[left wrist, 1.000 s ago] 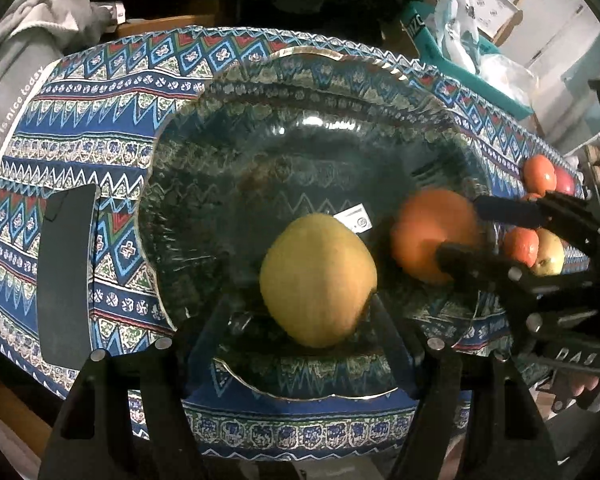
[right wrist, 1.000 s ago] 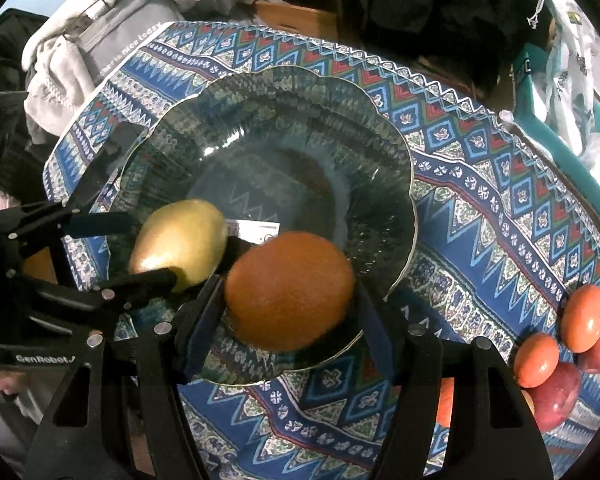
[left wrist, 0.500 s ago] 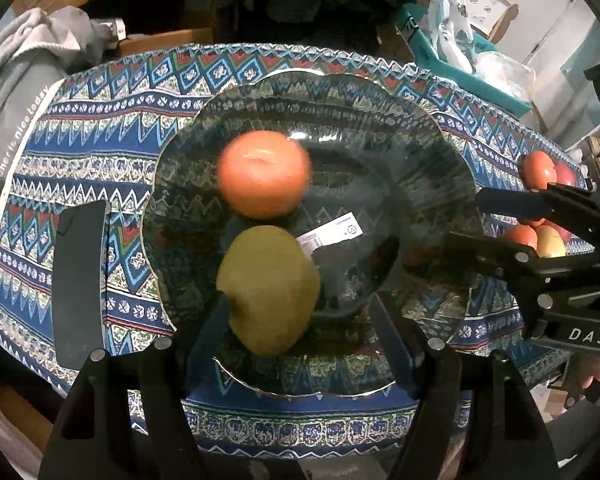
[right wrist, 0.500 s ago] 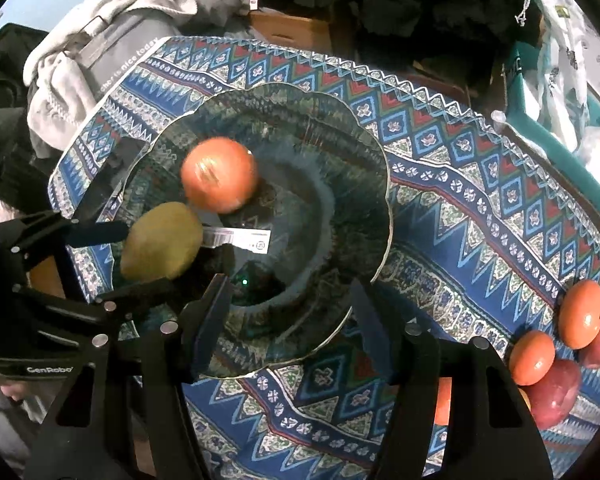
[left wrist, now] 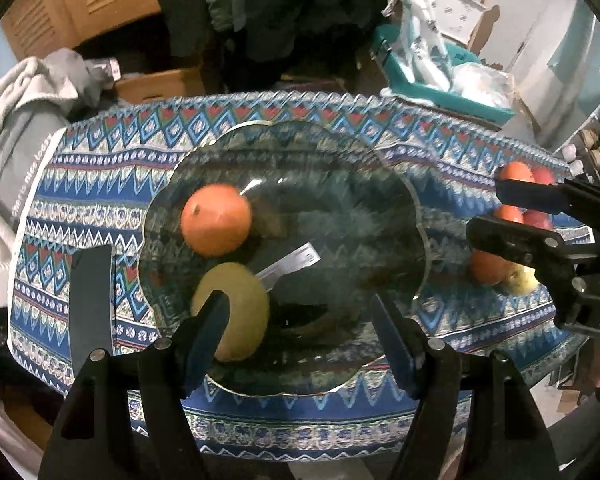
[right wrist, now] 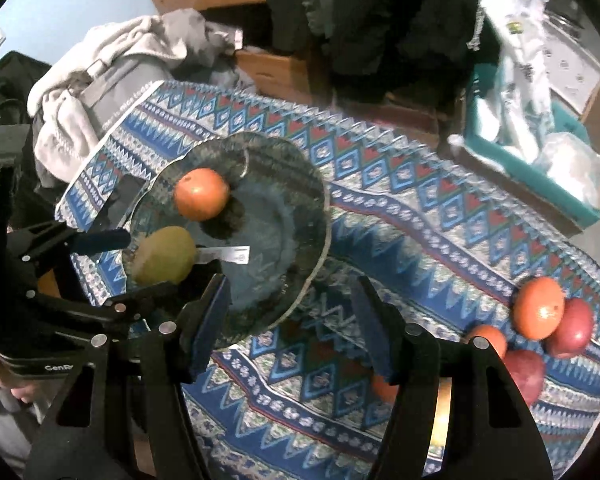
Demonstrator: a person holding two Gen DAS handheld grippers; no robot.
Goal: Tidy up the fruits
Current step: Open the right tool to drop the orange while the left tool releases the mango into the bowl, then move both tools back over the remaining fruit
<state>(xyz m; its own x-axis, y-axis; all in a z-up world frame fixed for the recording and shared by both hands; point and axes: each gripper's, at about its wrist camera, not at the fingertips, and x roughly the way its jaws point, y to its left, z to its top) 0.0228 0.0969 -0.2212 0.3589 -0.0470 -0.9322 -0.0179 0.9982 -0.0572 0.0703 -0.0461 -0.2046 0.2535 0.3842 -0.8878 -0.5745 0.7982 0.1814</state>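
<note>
Orange (left wrist: 216, 219) and pear (left wrist: 236, 312) left in bowl (left wrist: 380, 184), left gripper (left wrist: 300, 334) parted and empty, right gripper (right wrist: 290, 322) gaping, holding nothing, over cloth (right wrist: 420, 216).

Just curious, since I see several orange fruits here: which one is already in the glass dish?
The orange on the far side of the glass dish, beside the yellow-green fruit. The other oranges lie on the patterned cloth among red apples.
</note>
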